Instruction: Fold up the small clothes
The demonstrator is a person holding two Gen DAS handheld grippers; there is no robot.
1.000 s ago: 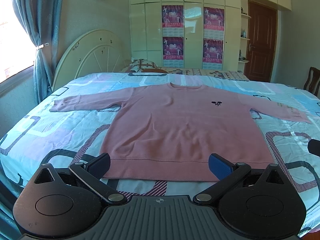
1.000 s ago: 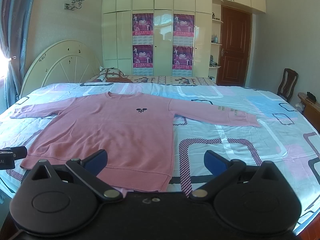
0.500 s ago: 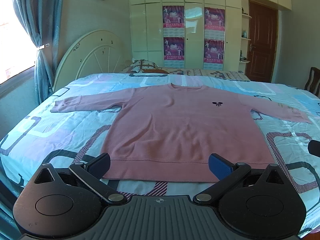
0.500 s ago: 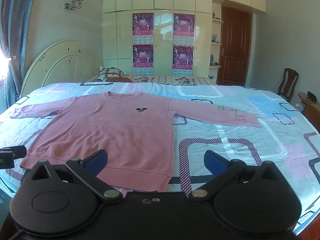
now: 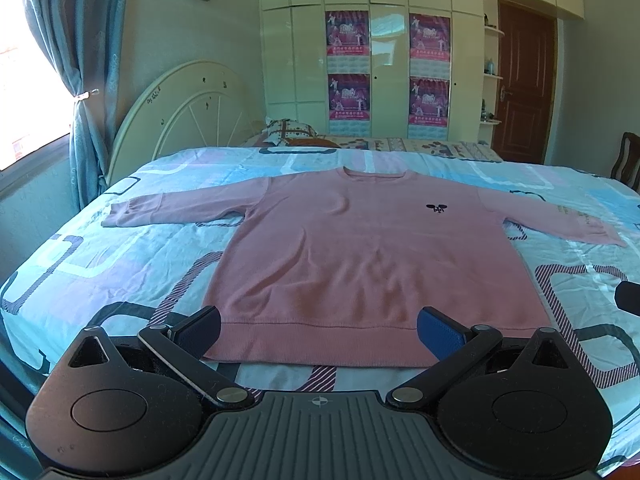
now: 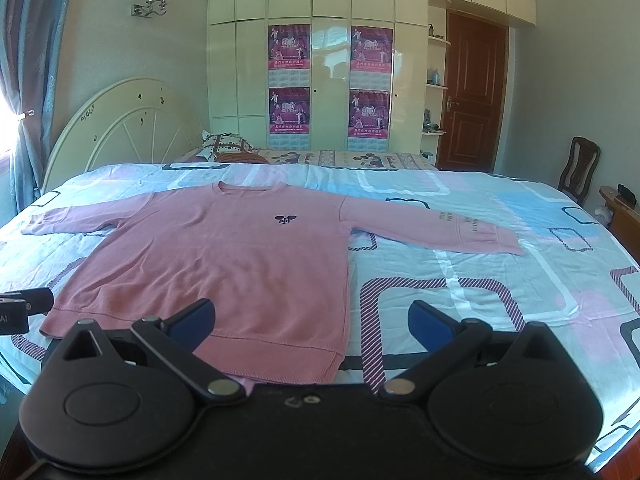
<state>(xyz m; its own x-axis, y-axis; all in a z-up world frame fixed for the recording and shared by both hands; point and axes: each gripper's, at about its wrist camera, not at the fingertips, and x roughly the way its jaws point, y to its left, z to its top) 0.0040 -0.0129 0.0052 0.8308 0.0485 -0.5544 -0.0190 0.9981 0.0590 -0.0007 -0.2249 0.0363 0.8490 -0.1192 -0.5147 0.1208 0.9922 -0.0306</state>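
— What room is this?
— A bedroom. A bed with a blue and pink patterned sheet fills the view, and behind it stands a cream wardrobe with four purple posters; their print is too small to read.

— Where is the garment?
— A pink sweater lies flat on the bed, front up, sleeves spread toward 9 and 3 o'clock, hem nearest the cameras. A small dark emblem sits on the chest.

— Any writing?
— Only the right wrist view shows dark letters on the sleeve at 3 o'clock, but I cannot read them. This view also shows a chair.

— And the fingers?
— The left gripper and the right gripper are both spread wide, holding nothing, just above the hem.
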